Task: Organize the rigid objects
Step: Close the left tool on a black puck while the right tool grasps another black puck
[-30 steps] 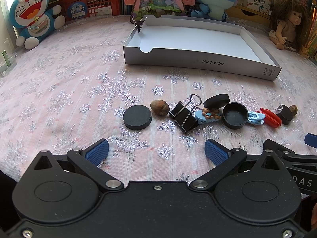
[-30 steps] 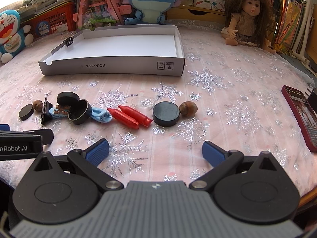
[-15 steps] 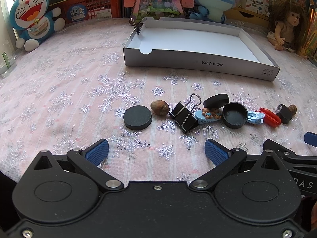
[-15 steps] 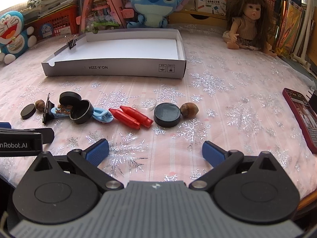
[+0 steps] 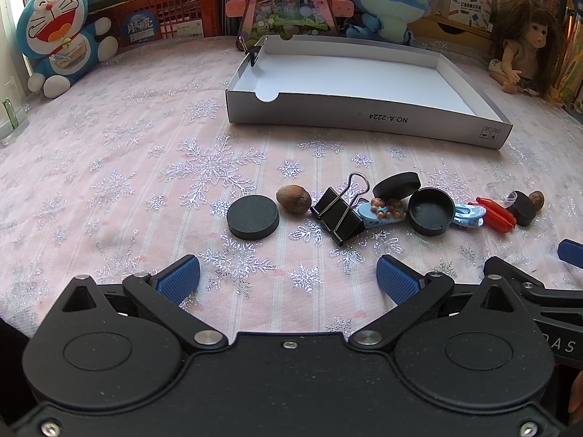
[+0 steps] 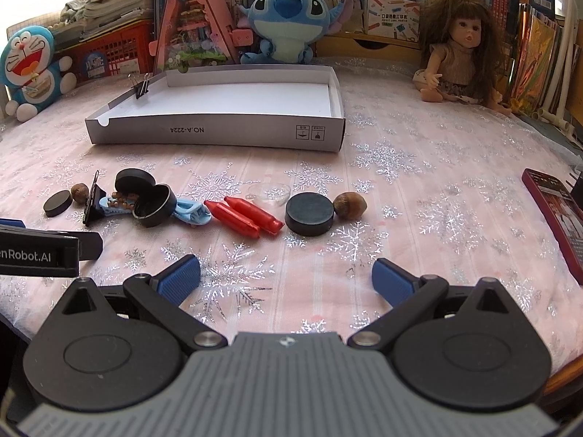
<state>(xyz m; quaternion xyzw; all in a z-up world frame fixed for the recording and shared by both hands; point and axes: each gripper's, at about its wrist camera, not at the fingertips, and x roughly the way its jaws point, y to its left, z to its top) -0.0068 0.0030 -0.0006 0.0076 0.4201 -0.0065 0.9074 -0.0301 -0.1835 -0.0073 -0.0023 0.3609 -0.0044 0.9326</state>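
the left hand-held gripper (image 5: 288, 276) sits low at the near edge of the bench (image 5: 109, 167), level and aimed forward, its blue pads spread wide with nothing between them; the right hand-held gripper (image 6: 286, 278) holds the same pose just beside it, also spread and empty. judged from this, the task is at its opening step: no item is gripped and the white cardboard tray (image 5: 364, 123) holds nothing loose. just ahead of the left gripper lie a flat black disc (image 5: 253, 217), an acorn (image 5: 293, 199) and a black binder clip (image 5: 339, 215), close together; beyond the clip a cluster of a blue hair clip (image 5: 382, 215) and two black caps, one leaning on the other. ahead of the right gripper lie two red pegs (image 6: 242, 215), a second black disc (image 6: 309, 215) touching a second acorn (image 6: 349, 204), and a clear shallow dish (image 6: 269, 193). the next move likely calls for advancing one gripper, lowering it astride a single item such as the nearest disc, then closing. the tray stands farther back, well apart from the items, with a small binder clip (image 6: 141, 85) on its left wall.
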